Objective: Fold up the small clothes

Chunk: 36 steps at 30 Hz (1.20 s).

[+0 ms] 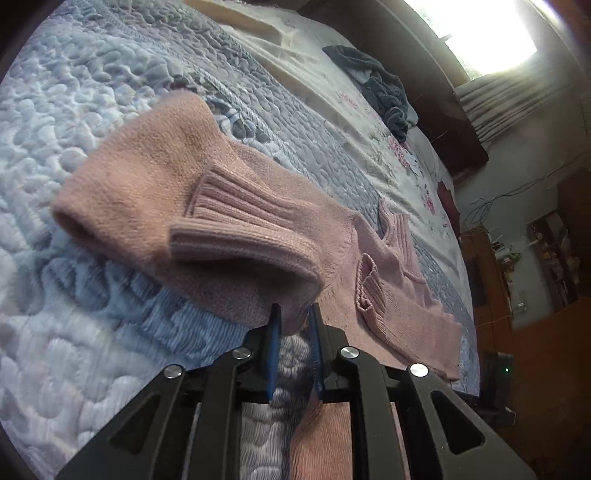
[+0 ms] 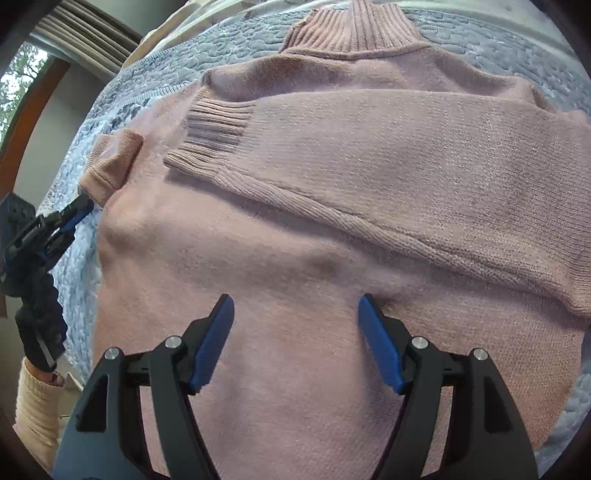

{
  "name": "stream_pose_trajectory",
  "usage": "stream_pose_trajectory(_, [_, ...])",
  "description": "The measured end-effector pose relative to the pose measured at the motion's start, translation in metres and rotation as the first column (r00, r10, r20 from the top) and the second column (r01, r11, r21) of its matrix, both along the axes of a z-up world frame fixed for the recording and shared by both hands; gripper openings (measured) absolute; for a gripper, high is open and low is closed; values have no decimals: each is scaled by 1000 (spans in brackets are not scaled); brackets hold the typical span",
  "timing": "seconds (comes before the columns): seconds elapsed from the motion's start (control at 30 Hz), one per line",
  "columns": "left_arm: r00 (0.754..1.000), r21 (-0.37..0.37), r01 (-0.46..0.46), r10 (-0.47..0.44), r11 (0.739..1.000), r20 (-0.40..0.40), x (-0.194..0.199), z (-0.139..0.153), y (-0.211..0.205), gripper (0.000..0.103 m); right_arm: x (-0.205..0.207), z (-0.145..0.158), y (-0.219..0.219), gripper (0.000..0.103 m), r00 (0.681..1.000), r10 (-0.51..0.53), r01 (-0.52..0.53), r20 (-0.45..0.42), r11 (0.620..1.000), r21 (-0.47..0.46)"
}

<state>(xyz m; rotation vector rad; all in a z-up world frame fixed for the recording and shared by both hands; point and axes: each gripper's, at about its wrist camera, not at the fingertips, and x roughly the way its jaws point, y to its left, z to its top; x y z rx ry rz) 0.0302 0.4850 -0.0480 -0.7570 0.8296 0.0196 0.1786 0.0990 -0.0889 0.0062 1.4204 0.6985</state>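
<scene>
Sweater (image 2: 295, 221) flat under gaping right hand-held gripper (image 2: 295, 343), collar (image 2: 354, 33) visible

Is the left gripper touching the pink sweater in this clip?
Touching. In the left wrist view, the left gripper has its blue fingers closed narrowly on an edge of the pink sweater.

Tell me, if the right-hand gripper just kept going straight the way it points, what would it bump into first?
Most likely the pink sweater itself: the right gripper, jaws open, points at its body just below the folded sleeve. How near is unclear.
</scene>
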Motion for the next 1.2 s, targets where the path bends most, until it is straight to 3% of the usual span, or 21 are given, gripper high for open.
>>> stream_pose_trajectory(0.07, [999, 73, -41, 38, 996, 37, -12, 18, 14, 21, 4, 9, 12, 70, 1000, -1, 2, -19, 999, 44])
stream_pose_trajectory(0.13, [997, 192, -82, 78, 978, 29, -8, 30, 28, 28, 7, 20, 33, 70, 1000, 12, -12, -7, 998, 59])
stream_pose_trajectory(0.3, [988, 249, -126, 143, 960, -52, 24, 19, 64, 30, 15, 37, 90, 70, 999, 47, -46, -8, 994, 102])
stream_pose_trajectory(0.43, [978, 283, -80, 130, 956, -162, 44, -11, 69, 30, 23, 41, 131, 70, 998, 61, -56, -29, 989, 137])
stream_pose_trajectory(0.6, [979, 363, -20, 93, 932, -184, 46, -19, 61, 30, 31, 37, 181, 70, 995, 76, -64, -66, 984, 168])
stream_pose_trajectory(0.67, [980, 346, -24, 90, 938, -175, 43, -18, 63, 31, 34, 36, 200, 70, 993, 81, -64, -82, 980, 190])
stream_pose_trajectory(0.77, [984, 228, -99, 129, 969, -120, 29, -10, 78, 30, 36, 30, 223, 70, 990, 83, -59, -111, 976, 208])
stream_pose_trajectory(0.87, [980, 169, -157, 175, 973, -94, 16, -6, 87, 30, 36, 19, 245, 68, 989, 95, -73, -115, 980, 186])
stream_pose_trajectory(0.97, [977, 168, -180, 195, 969, -82, 8, -1, 88, 30, 38, 6, 260, 60, 986, 94, -69, -135, 982, 178])
stream_pose_trajectory(1.0, [977, 175, -181, 198, 968, -80, 7, 1, 88, 31, 38, 4, 261, 44, 986, 97, -71, -134, 980, 187])
stream_pose_trajectory(1.03, [976, 182, -184, 201, 966, -79, 6, 3, 88, 31, 37, 4, 263, 20, 983, 113, -79, -145, 972, 221])
stream_pose_trajectory(1.1, [976, 194, -181, 200, 964, -82, 7, 5, 87, 33, 36, 9, 258, 14, 983, 109, -70, -146, 965, 254])
stream_pose_trajectory(1.2, [978, 198, -175, 194, 964, -77, 9, 8, 82, 33, 32, 27, 243, 12, 988, 126, -97, -87, 954, 283])
